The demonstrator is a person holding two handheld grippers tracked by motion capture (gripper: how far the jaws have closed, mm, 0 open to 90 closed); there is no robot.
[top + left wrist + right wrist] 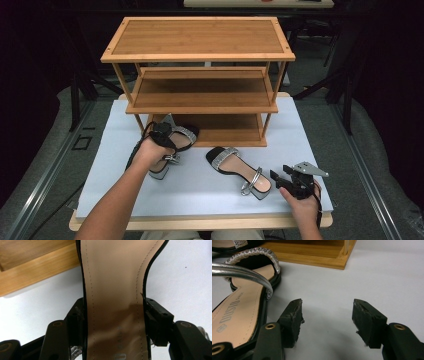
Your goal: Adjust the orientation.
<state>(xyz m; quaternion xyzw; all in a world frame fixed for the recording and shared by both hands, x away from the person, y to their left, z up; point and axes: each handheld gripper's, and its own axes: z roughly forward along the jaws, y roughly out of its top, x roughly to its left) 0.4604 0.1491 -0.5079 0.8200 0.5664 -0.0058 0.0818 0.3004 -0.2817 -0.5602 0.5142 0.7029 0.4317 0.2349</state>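
A bamboo shoe rack (200, 75) with three slatted tiers fills the upper middle of the high view, its wood warm and smooth-grained. It stands at the back of a pale, matte white table top (310, 145) with a wooden edge along the bottom.

Left of centre, the left gripper (167, 142) clamps a black sandal (177, 137) just in front of the rack's lowest tier. In the left gripper view its black pads (75, 322) press both edges of the tan, stitched leather insole (112, 302), so the jaws are closed on the shoe's width. A glittery silver strap crosses its toe, and a silvery block heel sits beneath the hand.

The second sandal (237, 170) lies flat at centre, toe towards the rack, with the same sparkling toe band and a smooth metallic ankle strap (244, 273).

At lower right, the right gripper (282, 180) rests low over the table beside that sandal's heel, jaws spread and holding nothing, with bare table between its worn rubber pads (292, 320).
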